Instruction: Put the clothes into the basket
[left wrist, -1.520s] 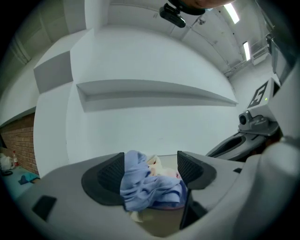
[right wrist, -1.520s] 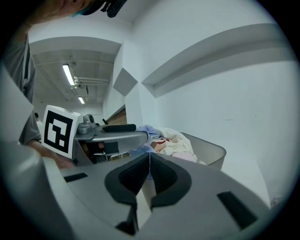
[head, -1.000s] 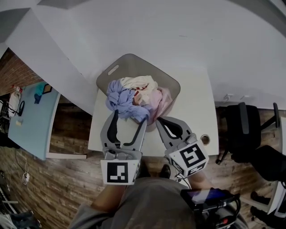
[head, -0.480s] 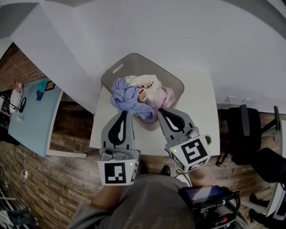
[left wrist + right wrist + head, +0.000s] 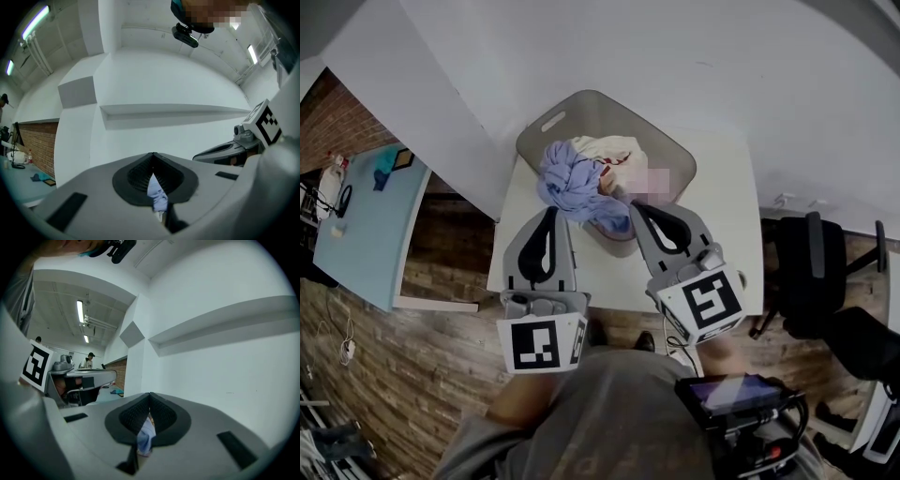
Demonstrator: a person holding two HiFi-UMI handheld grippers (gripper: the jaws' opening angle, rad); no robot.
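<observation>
- We see the grey basket [image 5: 581, 96] on the far part of a white table [image 5: 722, 225], with one corner reaching past the table's far edge.
- A bunched blue garment [image 5: 570, 183] lies at the basket's near-left side, partly inside and partly over the near rim.
- A cream garment [image 5: 605, 148] lies in the basket, just beyond the blue one and touching it.
- The left gripper [image 5: 551, 212] reaches to the near-left edge of the blue garment. In the left gripper view its jaws are closing tight, with a fold of that blue cloth pinched between the pads.
- The right gripper [image 5: 639, 208] meets the garment's near-right edge at the basket's near rim. In the right gripper view its jaws are pressed together on another small fold of the same blue cloth.
- The two grippers sit side by side over the near half of the table, apart from each other, each with its marker cube toward us.
- On the far left we see a pale blue side table [image 5: 366, 225], and on the right a black chair [image 5: 811, 272].
</observation>
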